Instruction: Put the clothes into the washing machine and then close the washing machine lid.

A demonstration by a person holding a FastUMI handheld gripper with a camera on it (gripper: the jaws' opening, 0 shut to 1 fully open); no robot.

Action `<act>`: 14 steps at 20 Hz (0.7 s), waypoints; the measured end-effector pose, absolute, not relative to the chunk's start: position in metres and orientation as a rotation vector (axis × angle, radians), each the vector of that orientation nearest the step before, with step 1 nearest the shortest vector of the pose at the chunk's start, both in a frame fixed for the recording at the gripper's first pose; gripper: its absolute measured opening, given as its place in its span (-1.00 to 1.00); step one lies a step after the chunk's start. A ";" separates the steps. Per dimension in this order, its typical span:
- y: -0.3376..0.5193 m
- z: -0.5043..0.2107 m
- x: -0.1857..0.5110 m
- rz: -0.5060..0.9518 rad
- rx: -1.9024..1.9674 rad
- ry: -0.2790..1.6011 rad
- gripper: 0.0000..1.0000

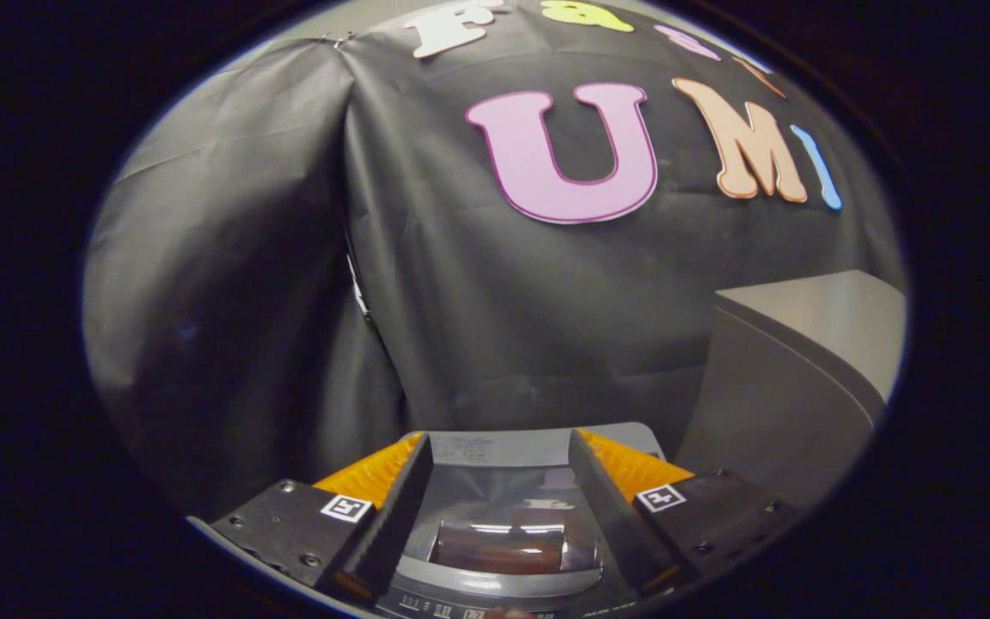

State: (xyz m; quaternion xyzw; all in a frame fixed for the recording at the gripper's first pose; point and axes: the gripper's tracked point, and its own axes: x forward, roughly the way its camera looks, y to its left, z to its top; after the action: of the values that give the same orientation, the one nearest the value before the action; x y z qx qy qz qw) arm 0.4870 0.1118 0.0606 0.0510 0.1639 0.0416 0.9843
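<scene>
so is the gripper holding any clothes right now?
No. The gripper is open with nothing between its fingers; through the gap you see the washing machine lid below, which looks shut.

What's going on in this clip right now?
A person's handheld two-finger gripper hovers above a grey top-loading washing machine, its fingers spread open with nothing between them. Seen between the fingers, the machine's dark glossy lid appears to be down. No clothes are in the fingers. Beyond hangs the black cloth booth wall, and to the right of the fingers stands a plain grey box-like unit.
</scene>
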 end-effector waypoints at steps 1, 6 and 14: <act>0.112 0.064 0.483 0.094 0.078 0.321 0.93; 0.125 0.076 0.434 0.109 0.076 0.292 0.92; 0.118 0.088 0.367 0.143 0.056 0.218 0.93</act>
State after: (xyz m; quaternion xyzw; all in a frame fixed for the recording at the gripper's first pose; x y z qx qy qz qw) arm 0.3672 0.1182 0.0880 0.0282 0.1087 0.0712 0.9911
